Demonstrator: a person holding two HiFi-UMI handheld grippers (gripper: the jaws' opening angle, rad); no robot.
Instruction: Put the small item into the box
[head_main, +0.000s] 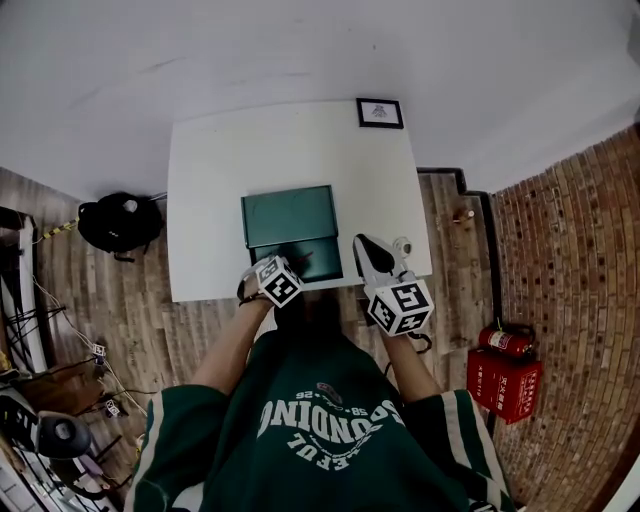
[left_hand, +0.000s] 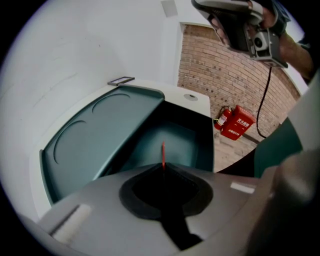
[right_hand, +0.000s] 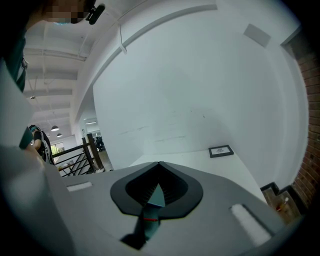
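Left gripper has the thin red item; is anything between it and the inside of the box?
Nothing visible does. The lid is swung back, the open box lies straight ahead of the thin red item in the left gripper, and the right gripper is off to one side.

I wear a dark green jersey (head_main: 320, 455) with white lettering (head_main: 330, 418) across the chest and pale stripes along its short sleeves (head_main: 180, 425). A dark band (head_main: 243, 291) circles my left wrist. My left claw (left_hand: 163, 165) and right claw (right_hand: 159, 163) are smooth grey shells lined with black ribbed pads (right_hand: 172, 186). Each carries a white cube (head_main: 398, 305) printed with black square markers. A black cable (left_hand: 263, 102) hangs from the right one.
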